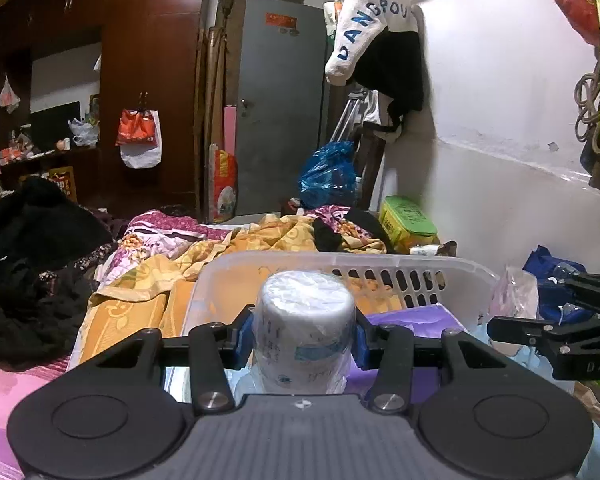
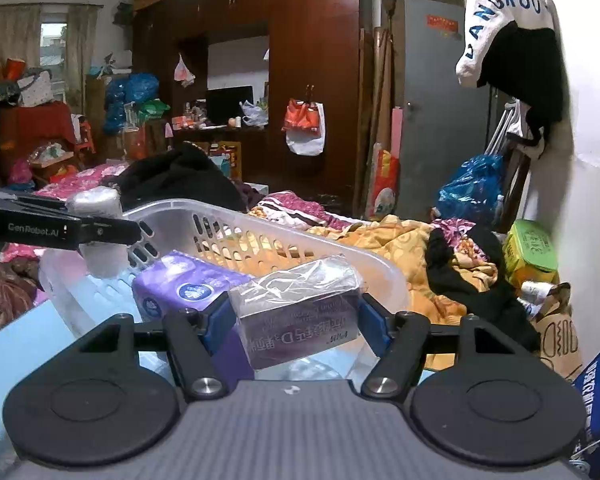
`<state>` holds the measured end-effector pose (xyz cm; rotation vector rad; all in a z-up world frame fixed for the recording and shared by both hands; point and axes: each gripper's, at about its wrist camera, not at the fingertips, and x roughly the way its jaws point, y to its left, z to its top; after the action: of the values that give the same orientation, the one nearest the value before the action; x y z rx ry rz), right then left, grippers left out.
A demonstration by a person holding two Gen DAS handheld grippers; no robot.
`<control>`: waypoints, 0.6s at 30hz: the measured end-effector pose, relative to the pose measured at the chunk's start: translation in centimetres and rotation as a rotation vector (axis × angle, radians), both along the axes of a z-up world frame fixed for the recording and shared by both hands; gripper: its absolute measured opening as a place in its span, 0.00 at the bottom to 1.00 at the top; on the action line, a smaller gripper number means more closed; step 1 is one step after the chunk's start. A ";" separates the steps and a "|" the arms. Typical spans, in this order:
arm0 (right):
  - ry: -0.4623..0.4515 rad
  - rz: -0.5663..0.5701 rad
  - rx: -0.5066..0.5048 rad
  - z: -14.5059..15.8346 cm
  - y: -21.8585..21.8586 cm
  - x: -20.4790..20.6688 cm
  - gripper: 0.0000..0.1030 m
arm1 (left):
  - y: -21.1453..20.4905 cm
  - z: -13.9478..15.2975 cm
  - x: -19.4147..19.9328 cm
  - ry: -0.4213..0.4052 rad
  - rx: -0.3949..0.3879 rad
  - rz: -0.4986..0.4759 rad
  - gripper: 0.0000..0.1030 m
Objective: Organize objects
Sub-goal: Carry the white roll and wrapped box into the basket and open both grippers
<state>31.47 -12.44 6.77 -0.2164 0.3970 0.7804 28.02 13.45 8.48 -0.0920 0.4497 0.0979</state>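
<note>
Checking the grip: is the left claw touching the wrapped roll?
Touching. The left wrist view shows the left claw with both blue pads pressed against the sides of the wrapped roll, no gap either side.

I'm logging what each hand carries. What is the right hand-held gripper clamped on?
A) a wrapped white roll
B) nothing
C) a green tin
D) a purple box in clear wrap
D: in the right wrist view the right hand-held gripper has its blue pads pressed on both ends of the purple box.
</note>
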 end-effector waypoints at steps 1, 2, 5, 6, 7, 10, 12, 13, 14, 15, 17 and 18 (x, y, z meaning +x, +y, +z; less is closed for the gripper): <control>0.007 0.001 0.004 0.0 0.2 -0.4 0.67 | 0.0 -0.1 -0.1 -0.003 0.000 0.001 0.49; 0.010 0.003 0.006 0.0 0.3 -0.2 0.67 | 0.1 -0.3 -0.1 -0.001 -0.001 0.003 0.49; 0.017 0.003 0.003 0.0 0.5 0.0 0.67 | 0.3 -0.7 0.2 0.010 0.005 0.013 0.49; 0.020 0.002 0.004 0.0 0.5 0.1 0.67 | 0.3 -0.7 0.2 0.011 0.004 0.016 0.49; 0.020 0.001 0.004 0.0 0.5 0.2 0.67 | 0.4 -0.8 0.2 0.011 0.000 0.014 0.49; 0.027 0.004 0.013 0.2 0.5 0.4 0.68 | 0.4 -0.9 0.3 0.009 -0.003 0.008 0.49; 0.019 0.006 0.029 0.4 0.3 0.4 0.76 | 0.0 -0.8 0.0 -0.015 0.029 0.024 0.55; 0.004 0.002 0.042 0.6 0.1 0.2 0.88 | -0.1 -0.8 -0.2 -0.033 0.037 0.028 0.70; -0.011 -0.003 0.054 0.7 -0.1 0.0 0.97 | -0.2 -0.6 -0.5 -0.054 0.035 0.026 0.77; -0.024 -0.017 0.065 1.0 -0.4 -0.3 0.98 | -0.2 -0.4 -1.0 -0.081 0.028 0.019 0.82; -0.030 -0.052 0.104 1.4 -1.4 -1.3 1.00 | -0.3 0.1 -2.2 -0.118 0.015 0.014 0.82; -0.013 -0.064 0.132 1.5 -2.2 -1.8 1.00 | -0.5 0.3 -3.0 -0.132 0.015 0.012 0.82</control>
<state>29.64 -14.66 8.27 -0.0848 0.3366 0.7393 25.02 12.99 8.74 -0.0861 0.3163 0.1061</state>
